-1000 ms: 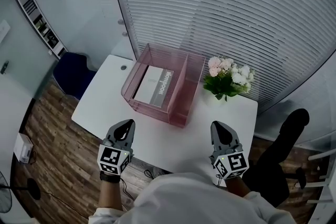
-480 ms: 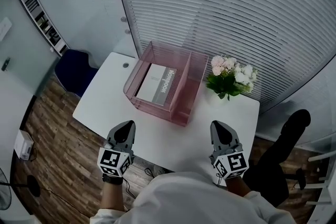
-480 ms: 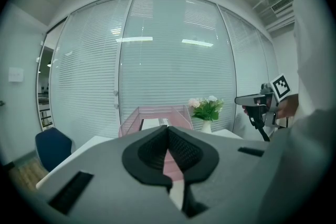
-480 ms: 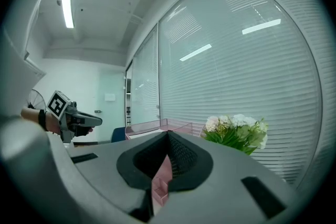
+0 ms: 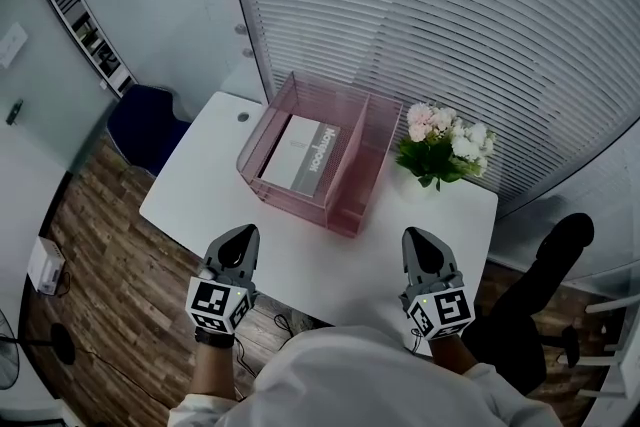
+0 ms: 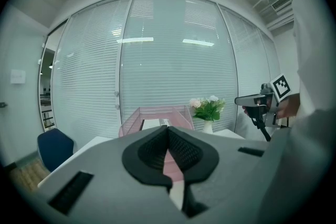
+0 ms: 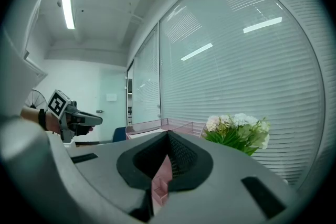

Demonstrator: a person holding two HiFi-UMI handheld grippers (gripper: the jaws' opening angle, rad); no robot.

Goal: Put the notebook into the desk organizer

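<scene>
A grey-and-white notebook (image 5: 300,157) lies flat inside the larger left compartment of the pink mesh desk organizer (image 5: 352,213), which stands at the back of the white desk (image 5: 200,195). The organizer (image 6: 137,115) also shows beyond the left gripper's tips. My left gripper (image 5: 240,237) hovers over the desk's near edge on the left, shut and empty. At the near right, my right gripper (image 5: 418,240) is likewise shut with nothing held. Both sit well short of the organizer. In the right gripper view the organizer (image 7: 147,126) appears low behind the closed jaws.
A white vase of pink and white flowers (image 5: 441,143) stands right of the organizer. A blue chair (image 5: 142,125) sits left of the desk and a black chair (image 5: 535,285) at the right. Blinds cover the glass wall behind. The floor is wood.
Only the head camera has drifted slightly; the desk and organizer sit a little more to the right in view. Both grippers stay where they were, still shut.
</scene>
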